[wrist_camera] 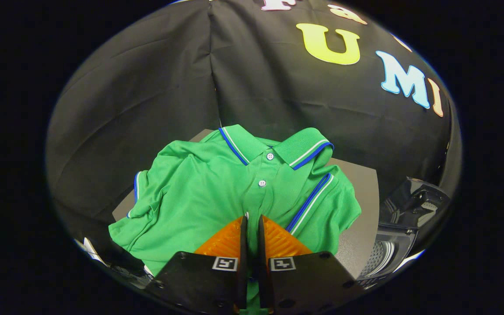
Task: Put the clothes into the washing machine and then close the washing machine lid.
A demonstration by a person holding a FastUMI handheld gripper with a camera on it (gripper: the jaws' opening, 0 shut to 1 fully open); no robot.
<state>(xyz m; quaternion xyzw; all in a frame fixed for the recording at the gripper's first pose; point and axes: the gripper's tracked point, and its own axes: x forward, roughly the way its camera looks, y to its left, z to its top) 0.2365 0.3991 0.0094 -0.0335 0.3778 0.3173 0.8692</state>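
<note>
- gripper (252,218) fingers nearly together, pinching green polo shirt (217,192) placket fabric between them
- shirt spread on grey table (359,192), lower hem hidden behind fingers
- washing machine (403,227) beside table, partly cut off, drum dimly visible

No readable text on shirt or machine.

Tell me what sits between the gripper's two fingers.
In the gripper view, a fold of the green polo shirt sits pinched between the gripper fingers.
</note>
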